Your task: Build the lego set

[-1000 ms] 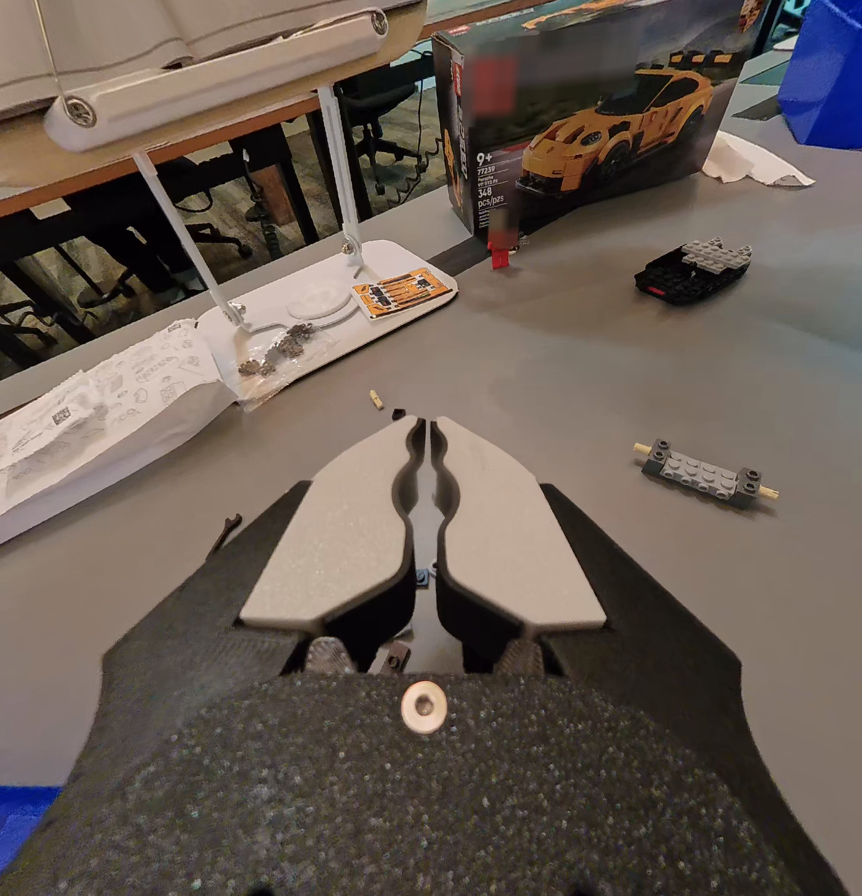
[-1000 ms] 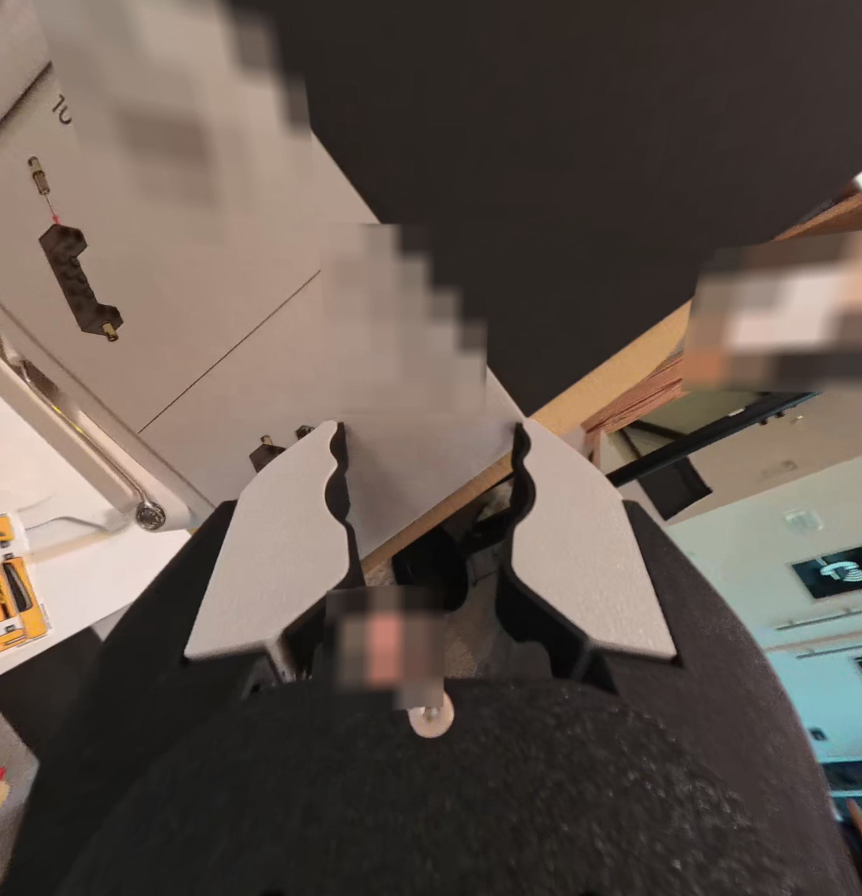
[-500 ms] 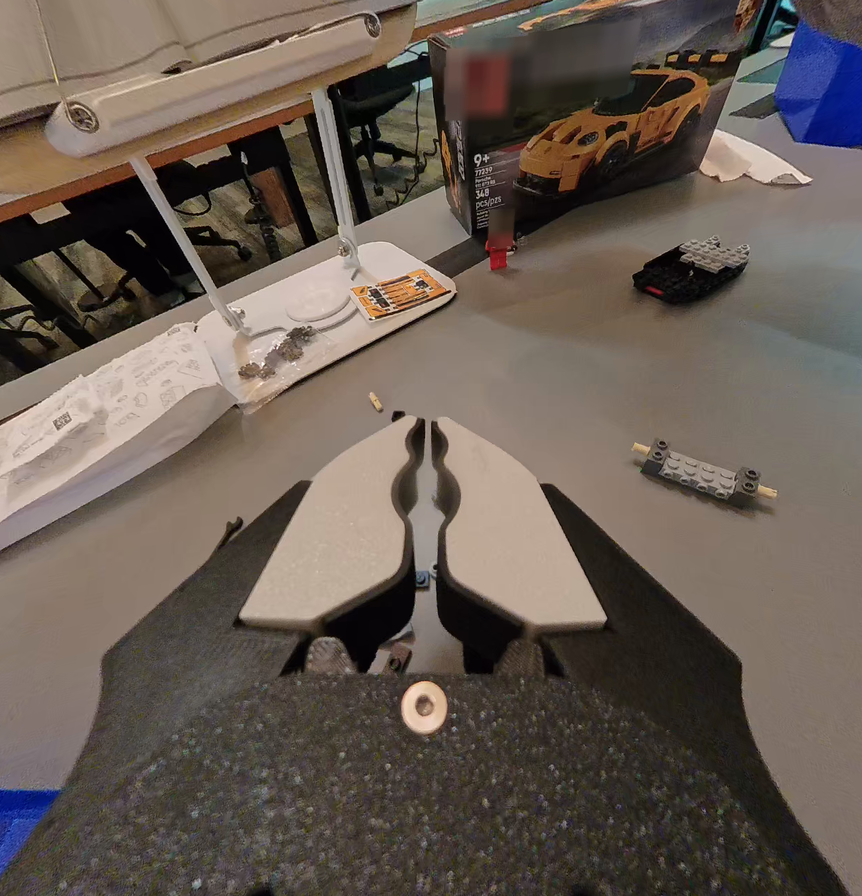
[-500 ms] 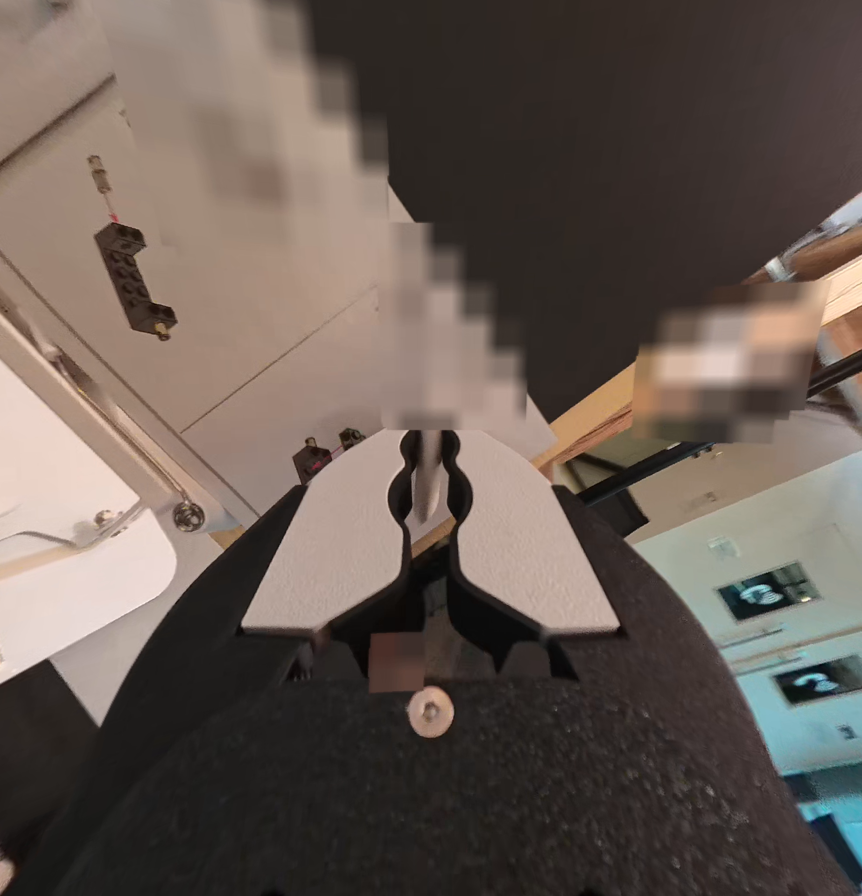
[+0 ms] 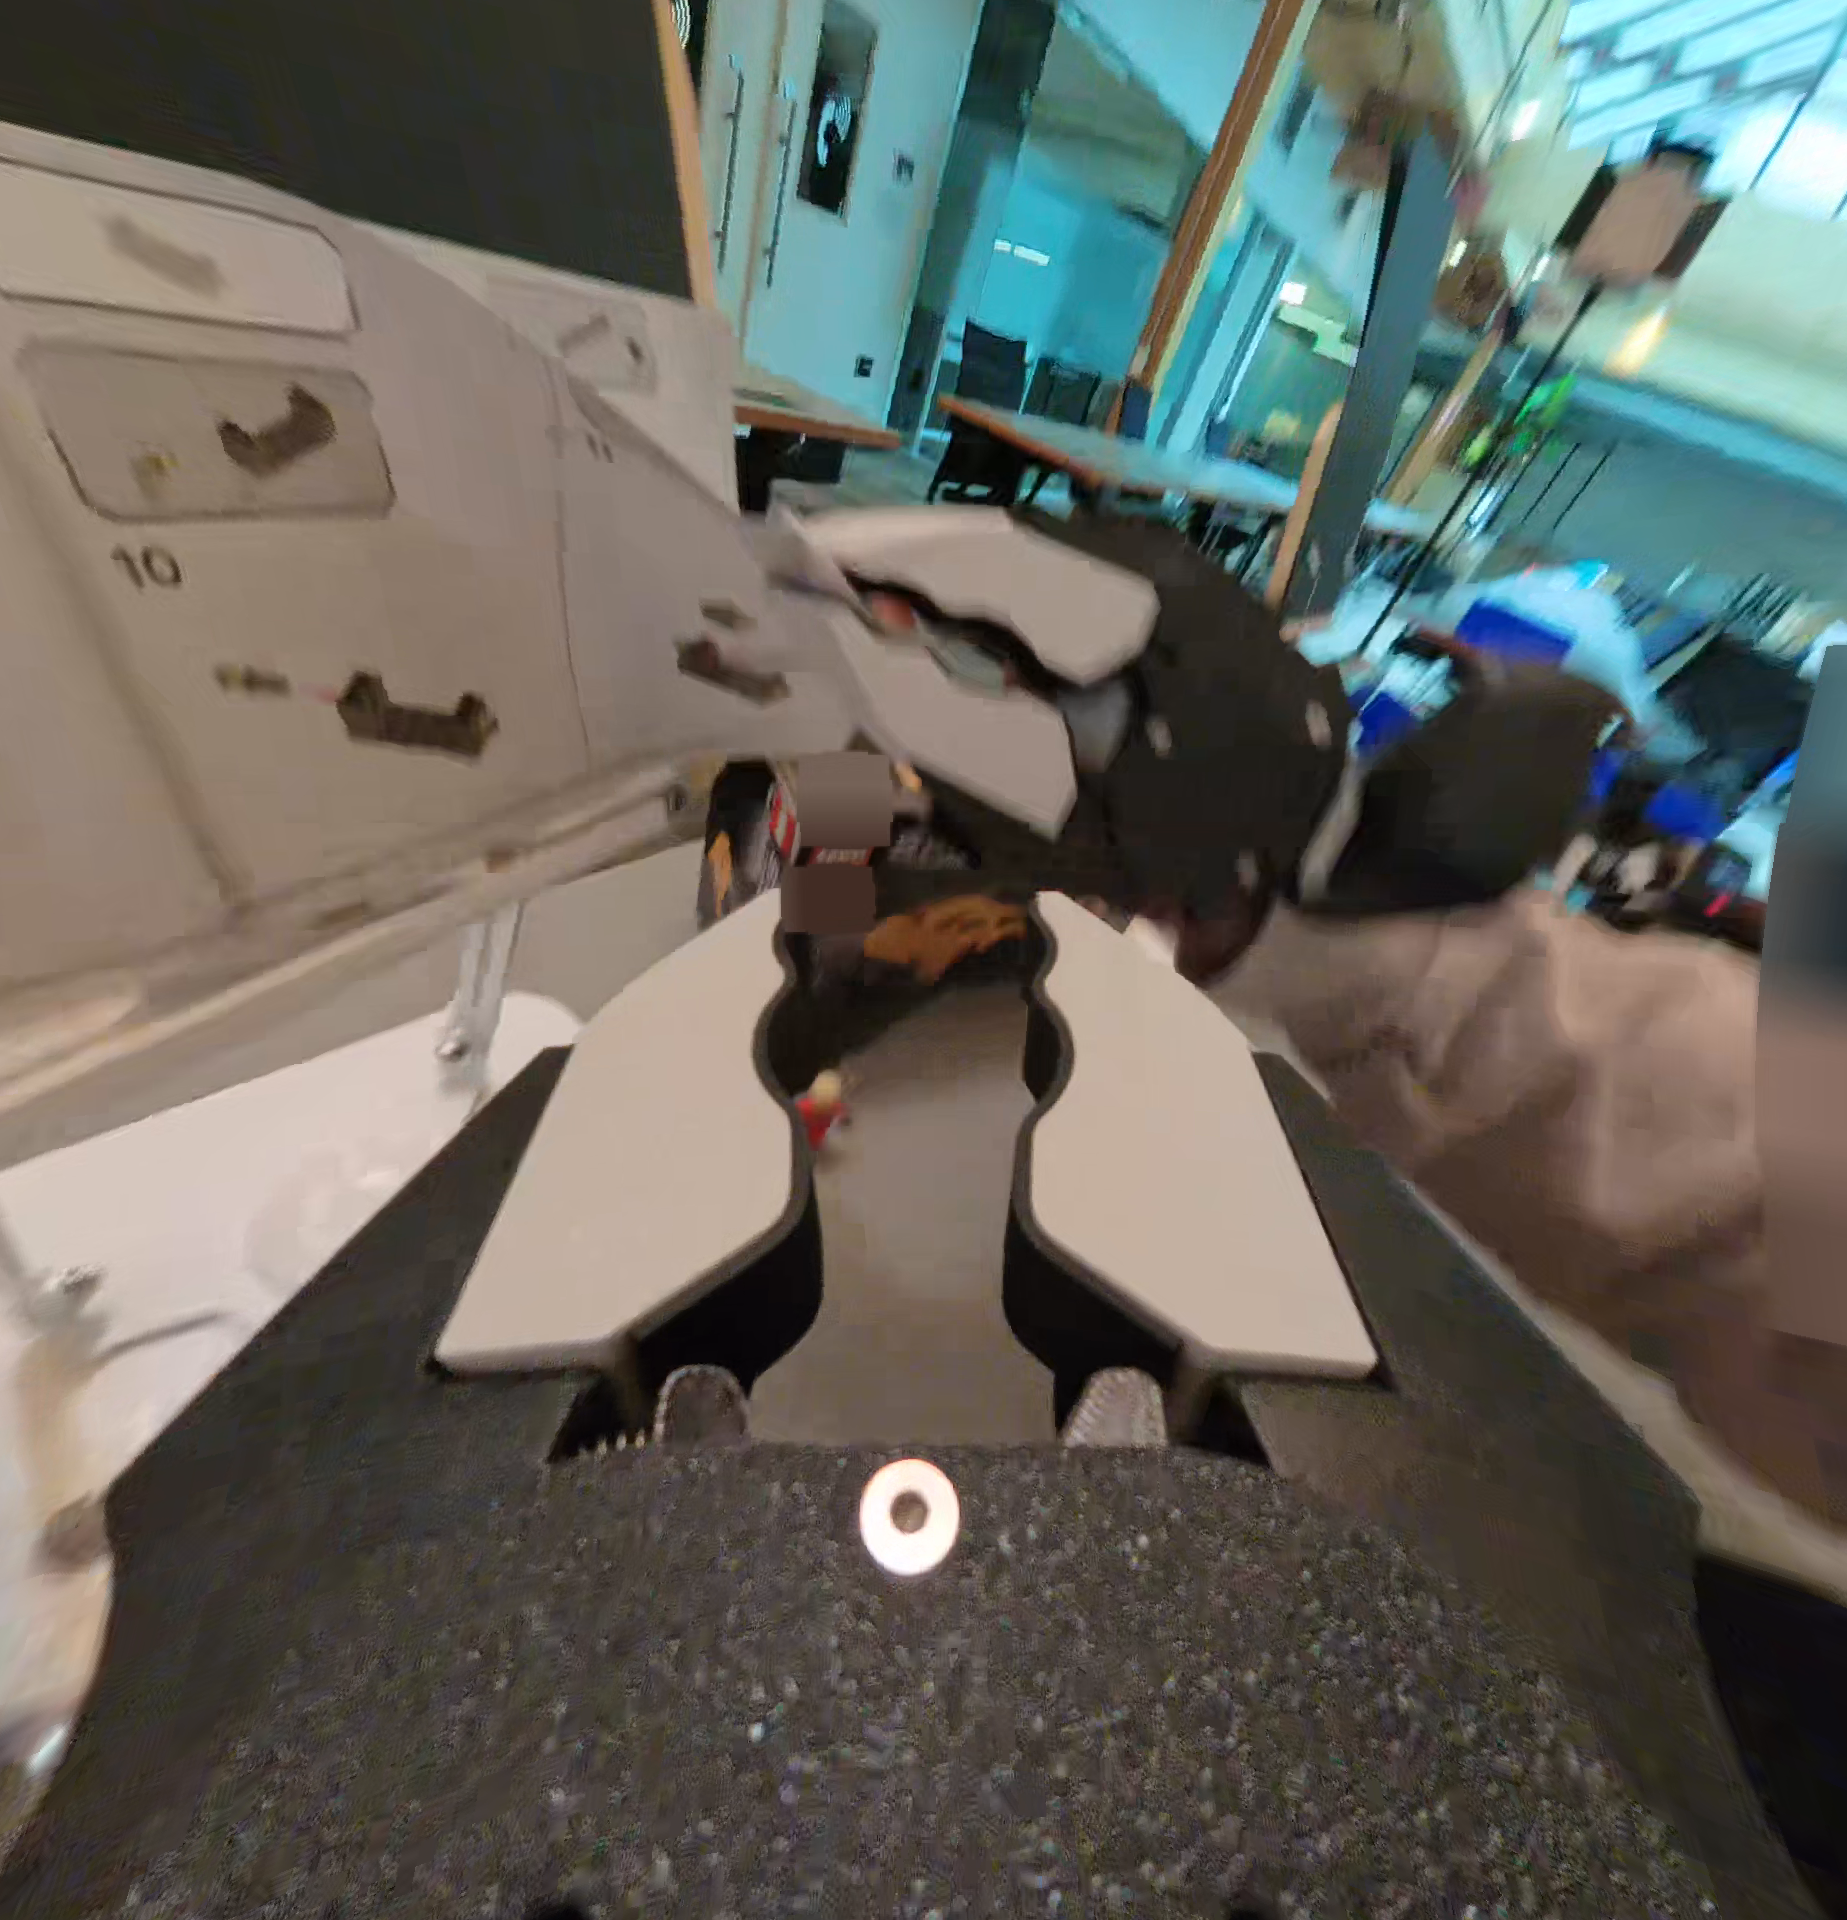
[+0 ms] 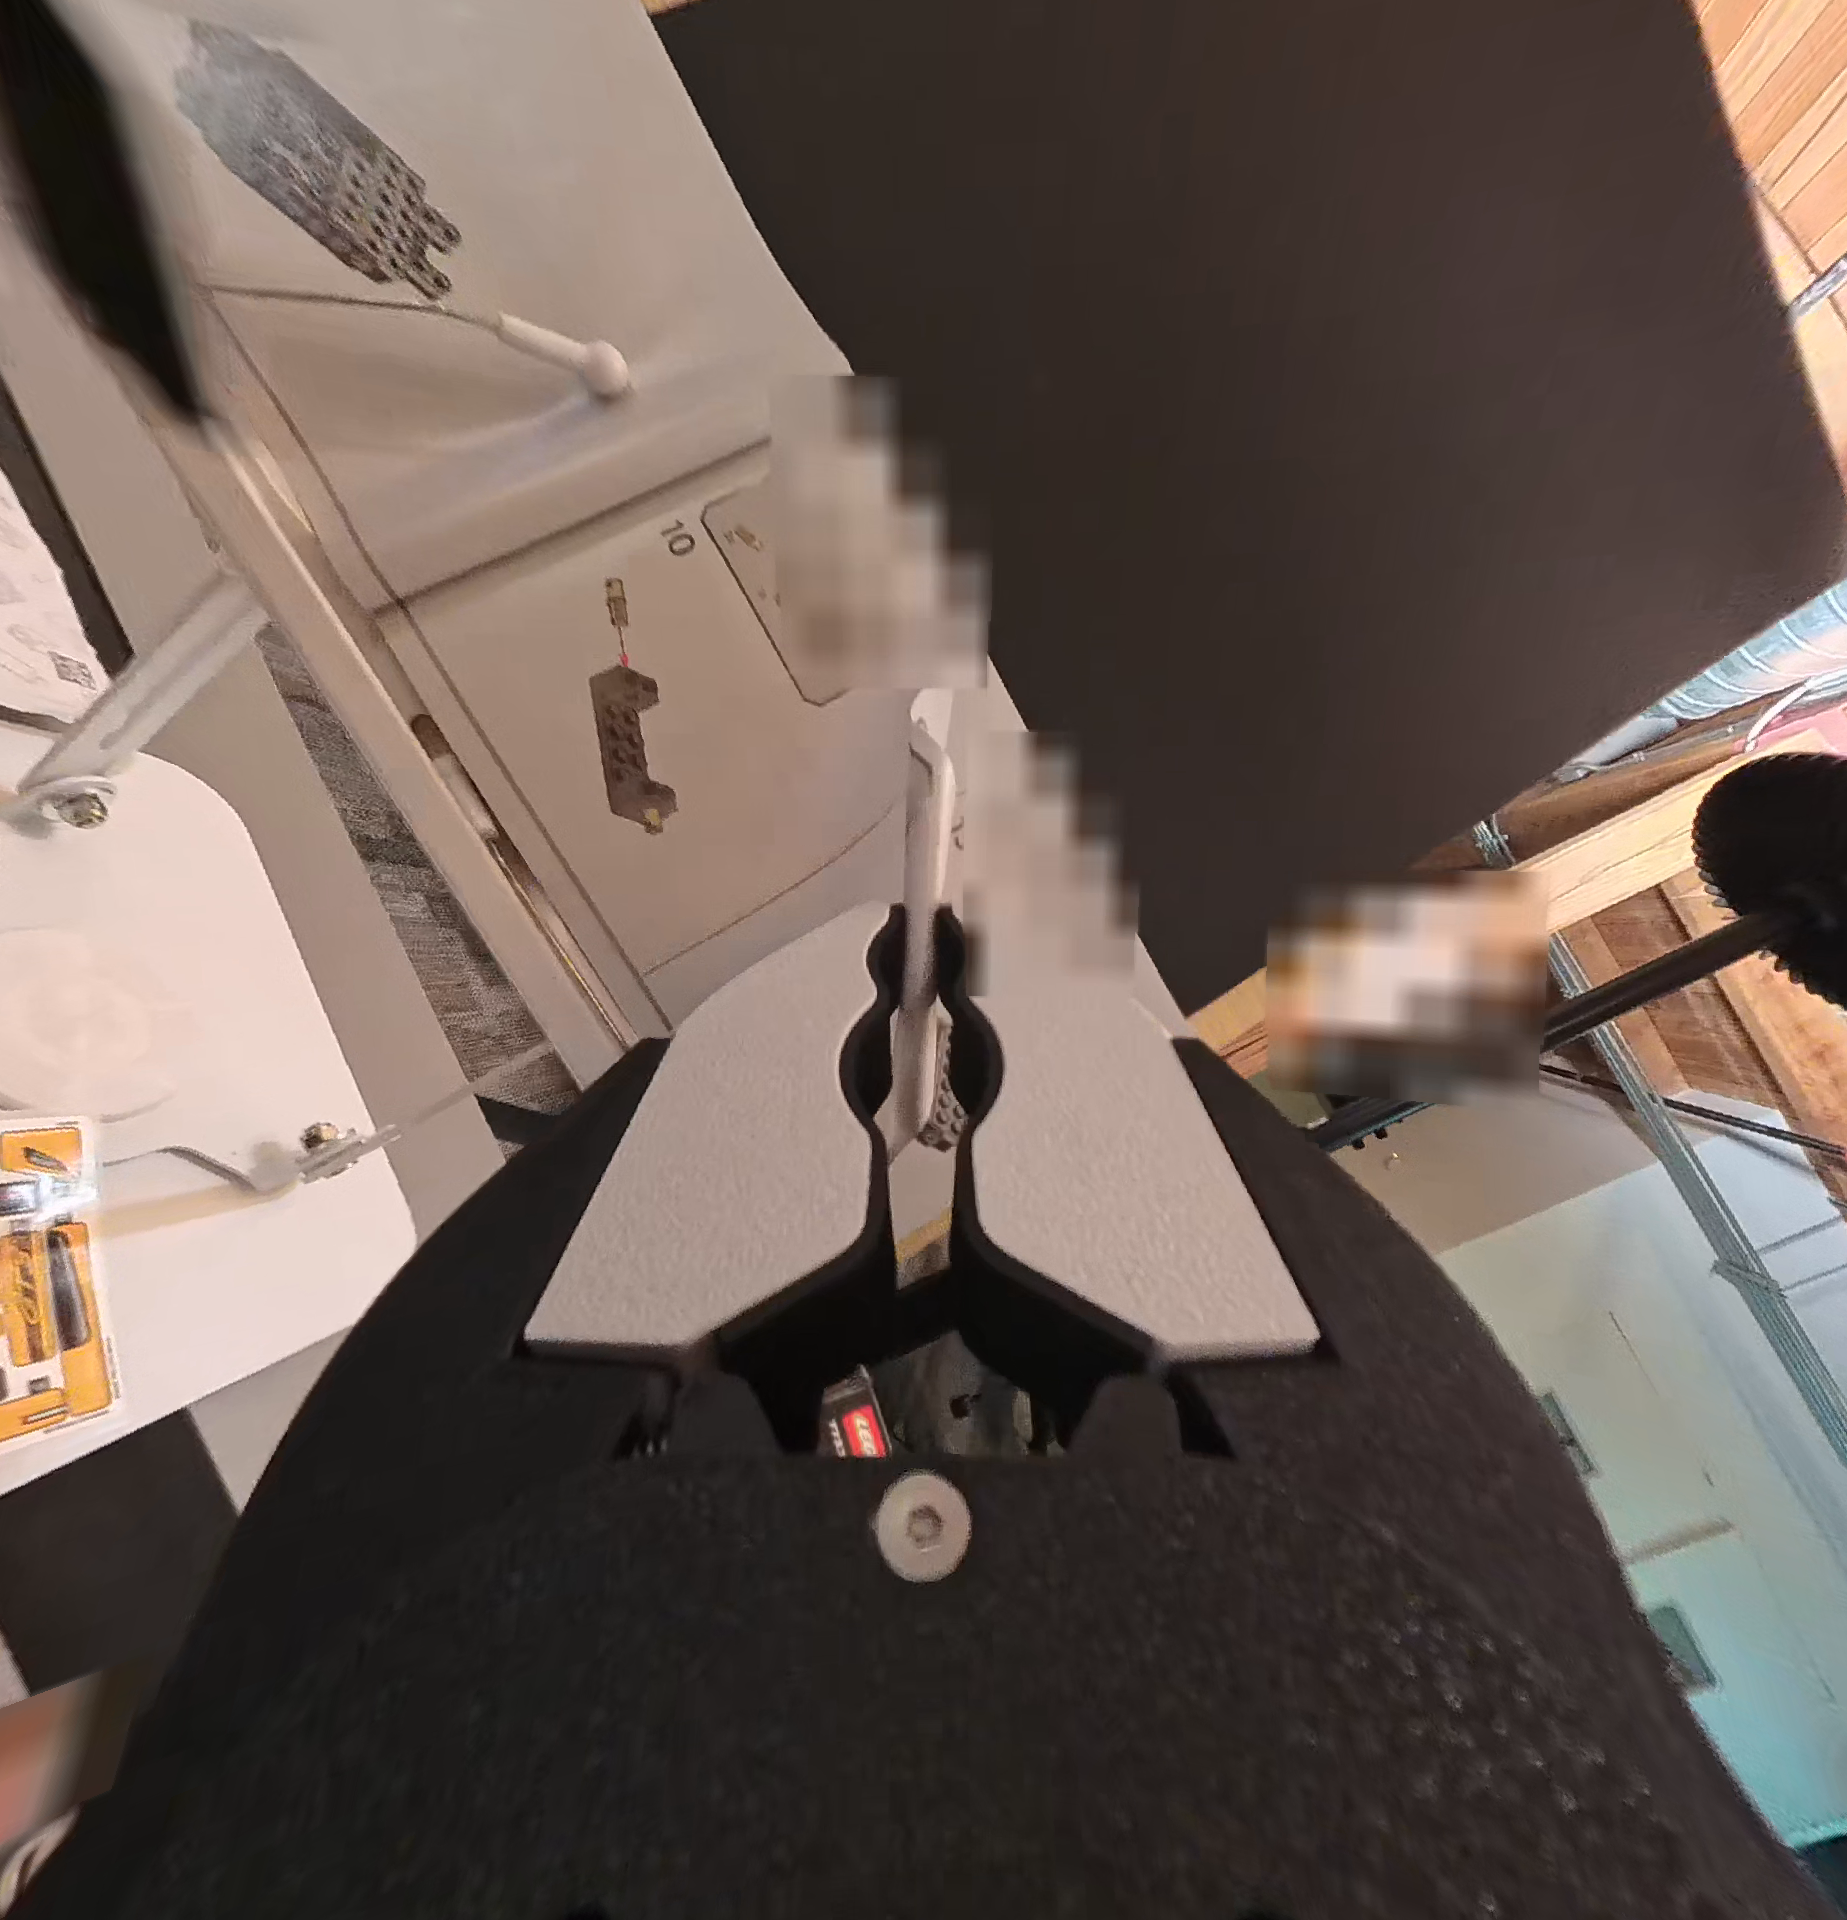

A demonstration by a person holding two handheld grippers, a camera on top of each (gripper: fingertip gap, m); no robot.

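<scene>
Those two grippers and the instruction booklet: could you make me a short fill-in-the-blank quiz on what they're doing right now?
1. The right gripper is shut on a ____ of the instruction booklet.
2. The left gripper has its jaws ____, with nothing between them.
3. The booklet rests on a ____ stand.
4. The sticker sheet on the stand's base is mostly ____.

Missing words: page; open; white; yellow
</scene>
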